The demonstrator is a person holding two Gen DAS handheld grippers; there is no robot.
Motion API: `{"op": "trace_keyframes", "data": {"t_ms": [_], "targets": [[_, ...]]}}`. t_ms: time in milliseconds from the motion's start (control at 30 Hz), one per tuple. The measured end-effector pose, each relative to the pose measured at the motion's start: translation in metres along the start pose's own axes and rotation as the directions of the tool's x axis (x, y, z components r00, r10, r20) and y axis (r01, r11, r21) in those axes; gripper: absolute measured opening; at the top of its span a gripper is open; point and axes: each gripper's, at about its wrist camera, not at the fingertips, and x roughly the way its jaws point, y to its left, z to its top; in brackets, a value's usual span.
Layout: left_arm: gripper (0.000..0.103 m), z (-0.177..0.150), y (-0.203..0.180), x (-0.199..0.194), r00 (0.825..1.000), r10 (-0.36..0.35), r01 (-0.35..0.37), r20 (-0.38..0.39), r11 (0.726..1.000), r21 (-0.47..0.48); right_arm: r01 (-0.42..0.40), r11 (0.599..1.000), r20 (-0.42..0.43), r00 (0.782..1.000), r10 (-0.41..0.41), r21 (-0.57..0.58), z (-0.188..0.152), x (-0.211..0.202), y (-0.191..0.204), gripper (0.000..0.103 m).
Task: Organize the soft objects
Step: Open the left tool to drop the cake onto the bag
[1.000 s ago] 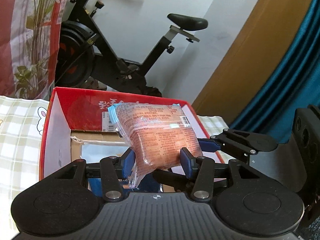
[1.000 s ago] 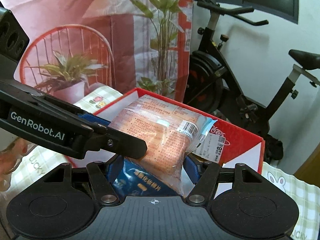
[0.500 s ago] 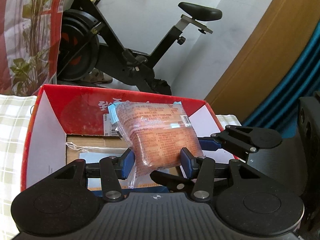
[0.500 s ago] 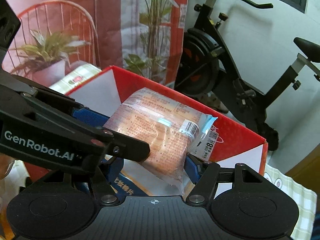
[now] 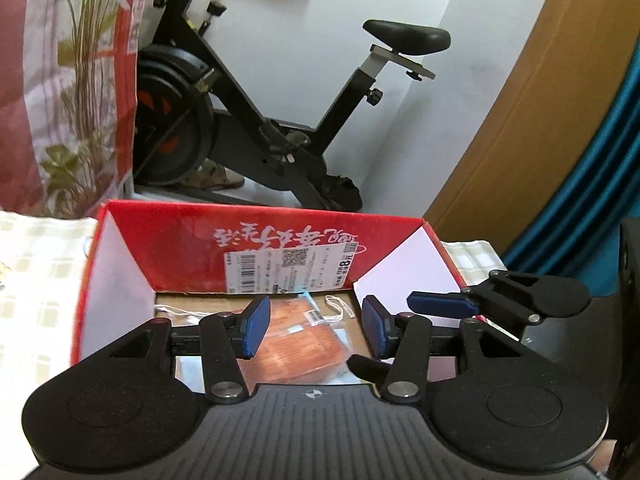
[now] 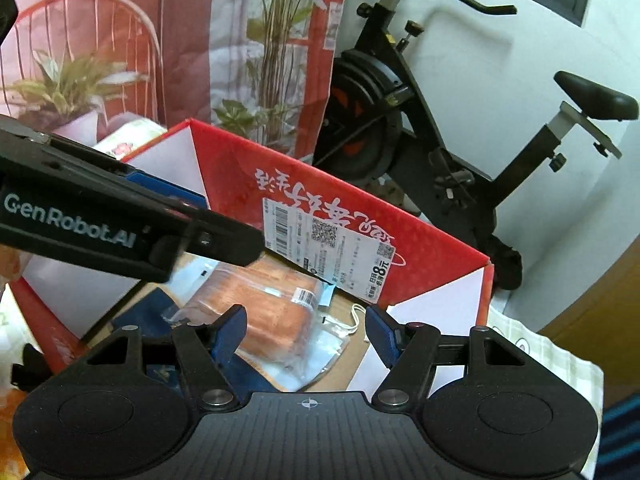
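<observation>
The orange bread packet (image 6: 272,312) lay on the cardboard floor inside the red box (image 5: 256,240), its clear wrapper printed in orange with a small barcode patch near one end, the soft loaf slightly squashed. Beside it in the box sat a dark blue packet (image 6: 160,312) and a loose white string (image 5: 336,308). A white price label (image 6: 328,248) was stuck on the box's far inner wall, under white script printed upside down.

The left gripper (image 5: 316,328) hung over the box with its blue pads apart, gripping nothing; the packet lay below and between them, untouched. The right gripper (image 6: 306,330) hovered over the box too, jaws spread just as wide and empty, the packet beneath its left pad.

The box stood on a green-and-white checked tablecloth (image 5: 36,280). Behind the box stood a black exercise bike (image 5: 248,120) against a white wall, a red curtain printed with plants (image 6: 180,40) left of the bike, and a wooden panel (image 5: 540,120) with a teal curtain (image 5: 592,200) to its right.
</observation>
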Motion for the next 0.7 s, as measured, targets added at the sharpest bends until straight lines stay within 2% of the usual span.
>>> {"op": "trace_keyframes", "data": {"t_ms": [167,300,333,367,433,500,700], "targets": [[0.057,-0.003,-0.003,-0.021,0.998,0.061,-0.063,0.03,0.996,0.066,-0.026,0.998,0.035,0.999,0.024,0.049,-0.007,-0.017,-0.002,0.064],[0.06,-0.009,-0.002,-0.038,0.994,0.106,-0.11,0.039,0.989,0.096,-0.041,0.994,0.058,0.998,0.035,0.1,-0.017,-0.031,0.0,0.073],[0.064,-0.011,-0.002,-0.043,0.992,0.117,-0.121,0.043,0.987,0.103,-0.045,0.993,0.064,0.997,0.038,0.112,-0.019,-0.035,0.001,0.074],[0.068,-0.014,-0.002,-0.048,0.991,0.126,-0.131,0.05,0.985,0.11,-0.048,0.991,0.07,0.997,0.039,0.125,-0.021,-0.039,0.001,0.082],[0.088,-0.019,-0.001,-0.06,0.988,0.139,-0.147,0.071,0.982,0.116,-0.057,0.986,0.098,0.994,0.042,0.158,-0.027,-0.048,0.0,0.094],[0.1,-0.025,0.001,-0.072,0.986,0.139,-0.149,0.094,0.983,0.11,-0.075,0.978,0.133,0.99,0.05,0.194,-0.032,-0.059,0.0,0.103],[0.103,-0.044,0.005,-0.096,0.985,0.147,-0.156,0.089,0.982,0.106,-0.089,0.965,0.18,0.983,0.044,0.248,-0.048,-0.083,0.002,0.103]]}}
